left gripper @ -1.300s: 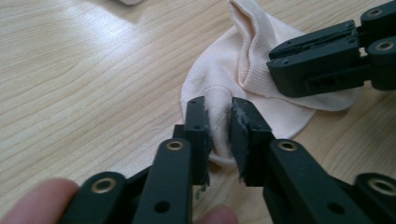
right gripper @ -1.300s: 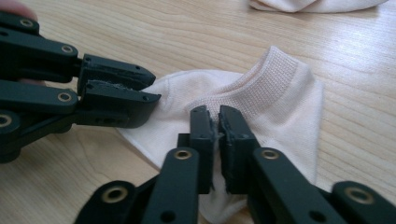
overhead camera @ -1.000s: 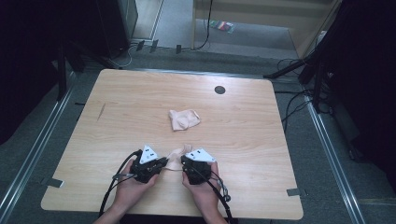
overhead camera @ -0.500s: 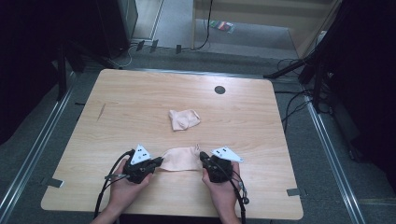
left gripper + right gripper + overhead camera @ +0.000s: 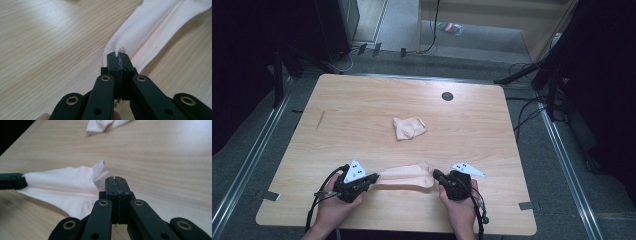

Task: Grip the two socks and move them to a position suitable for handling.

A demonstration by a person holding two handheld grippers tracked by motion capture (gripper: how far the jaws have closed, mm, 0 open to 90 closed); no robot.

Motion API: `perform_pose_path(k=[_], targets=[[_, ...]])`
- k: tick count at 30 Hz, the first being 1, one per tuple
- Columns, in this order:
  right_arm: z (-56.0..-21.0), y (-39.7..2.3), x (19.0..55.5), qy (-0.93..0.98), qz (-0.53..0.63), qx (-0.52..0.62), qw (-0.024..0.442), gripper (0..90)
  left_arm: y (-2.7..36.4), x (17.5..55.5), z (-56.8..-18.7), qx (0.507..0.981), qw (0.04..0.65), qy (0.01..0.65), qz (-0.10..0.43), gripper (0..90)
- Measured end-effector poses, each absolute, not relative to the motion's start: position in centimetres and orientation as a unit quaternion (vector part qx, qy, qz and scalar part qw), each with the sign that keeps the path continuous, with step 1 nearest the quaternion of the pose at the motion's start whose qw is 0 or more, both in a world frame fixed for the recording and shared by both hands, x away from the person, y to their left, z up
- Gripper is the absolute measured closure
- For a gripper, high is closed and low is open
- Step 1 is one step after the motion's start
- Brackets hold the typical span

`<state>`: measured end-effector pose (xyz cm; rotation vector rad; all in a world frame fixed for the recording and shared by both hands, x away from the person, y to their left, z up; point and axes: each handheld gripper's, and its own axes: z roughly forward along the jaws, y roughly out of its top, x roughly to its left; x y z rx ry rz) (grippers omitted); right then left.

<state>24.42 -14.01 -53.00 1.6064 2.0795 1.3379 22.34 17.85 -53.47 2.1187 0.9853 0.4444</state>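
Observation:
A pale pink sock-like cloth hangs stretched between my two grippers near the table's front edge. My left gripper is shut on its left end; in the left gripper view the jaws pinch a fold of the white-looking cloth. My right gripper is shut on the right end, where the right gripper view shows the ribbed edge caught at the jaw tips. The left gripper's tip shows at that view's left edge, holding the far end.
A second, crumpled pink cloth lies at the middle of the wooden table, also seen at the top of the right gripper view. A dark round hole sits near the far edge. Cables trail on the floor beyond.
The two hands have drawn apart, left going left and right going right, and the cloth that was bunched between them is now pulled out flat and long.

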Motion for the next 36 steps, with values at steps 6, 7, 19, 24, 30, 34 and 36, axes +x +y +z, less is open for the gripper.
perform_pose_path(k=[6, 7, 19, 24, 30, 34, 36], targets=[[-53.6, -16.0, 24.6, 0.689, 0.440, 0.565, 0.110, 90.0, 18.8, 22.8, -54.3, 0.815, 0.373, 0.413, 0.162, 90.0], [-53.3, -16.3, 24.5, 0.683, 0.447, 0.568, 0.107, 90.0, 18.8, 22.8, -54.2, 0.814, 0.379, 0.409, 0.165, 90.0], [-53.5, -13.1, 23.5, 0.720, 0.449, 0.511, 0.138, 61.8, 18.4, 22.1, -54.6, 0.819, 0.398, 0.384, 0.154, 75.4], [-53.6, -13.0, 23.7, 0.726, 0.444, 0.498, 0.167, 43.6, 18.8, 22.3, -54.5, 0.807, 0.402, 0.397, 0.172, 32.8], [-52.7, -13.1, 24.8, 0.714, 0.449, 0.508, 0.174, 35.1, 20.8, 23.2, -53.9, 0.761, 0.449, 0.440, 0.159, 14.6], [-51.9, -12.5, 25.9, 0.719, 0.452, 0.495, 0.182, 36.3, 22.3, 24.2, -53.9, 0.748, 0.460, 0.448, 0.168, 11.0], [-51.5, -12.1, 26.5, 0.720, 0.452, 0.493, 0.184, 36.5, 23.2, 25.1, -54.1, 0.736, 0.468, 0.461, 0.166, 10.7]])
